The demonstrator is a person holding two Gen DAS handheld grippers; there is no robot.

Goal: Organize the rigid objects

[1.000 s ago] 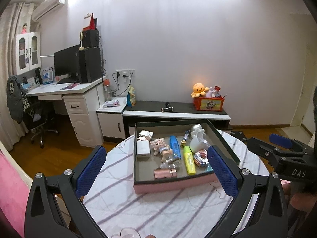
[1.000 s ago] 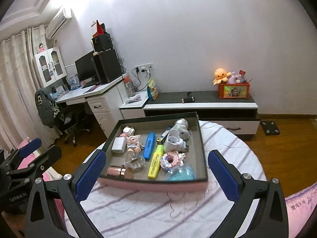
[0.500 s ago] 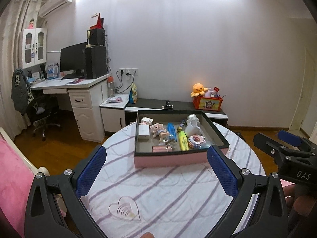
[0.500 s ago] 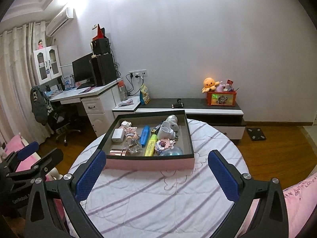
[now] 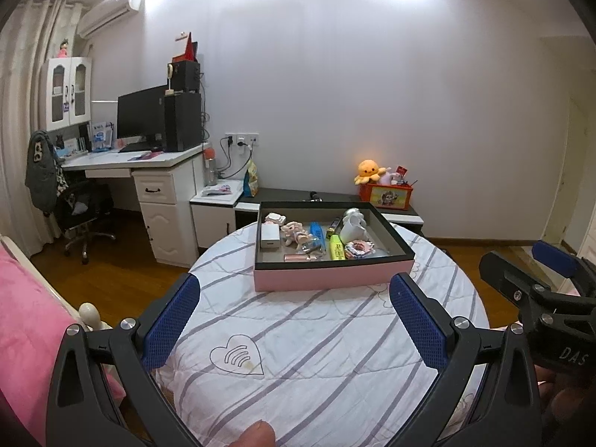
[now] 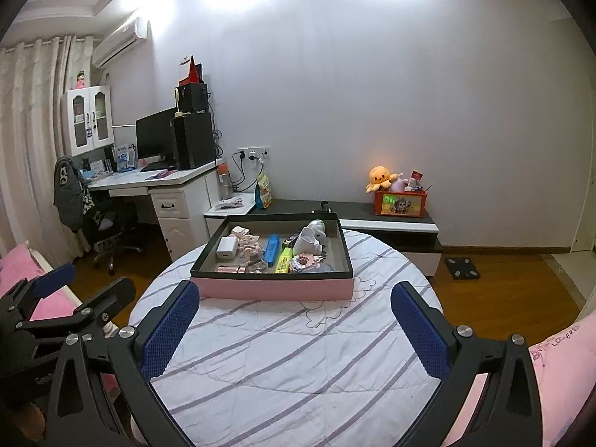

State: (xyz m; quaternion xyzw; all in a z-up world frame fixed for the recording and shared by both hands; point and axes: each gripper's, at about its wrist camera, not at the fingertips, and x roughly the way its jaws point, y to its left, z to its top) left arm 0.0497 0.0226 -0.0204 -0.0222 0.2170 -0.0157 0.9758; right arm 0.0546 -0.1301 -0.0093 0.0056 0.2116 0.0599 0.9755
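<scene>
Roughly, per item:
left gripper: fingers spread wide, nothing between them, held over the near part of the table, well short of the tray. Its body is cut off by the bottom of its own view; also seen at the left edge of the right wrist view, partly out of frame.
right gripper: fingers wide apart, holding nothing, also over the near cloth. Seen at the right edge of the left wrist view, one blue tip and the black frame only.
hand: only a bit of it shows under the right gripper (blurred); a fingertip pokes in at the bottom edge.
tray: pink outer wall, dark rim and inside, on the far half of the round table with the striped cloth. Long side faces the grippers.
blue bar: lies in the tray mid-way, long axis running away from the grippers, a little tilted.
yellow highlighter: just right of the blue bar, about parallel to it, near end toward the front wall.
white box: left part of the tray, flat.
white mug-like piece: right rear; exact shape hard to tell.
small pink items: left and front of the tray, too small to identify; front ones partly hidden by the tray wall.
</scene>
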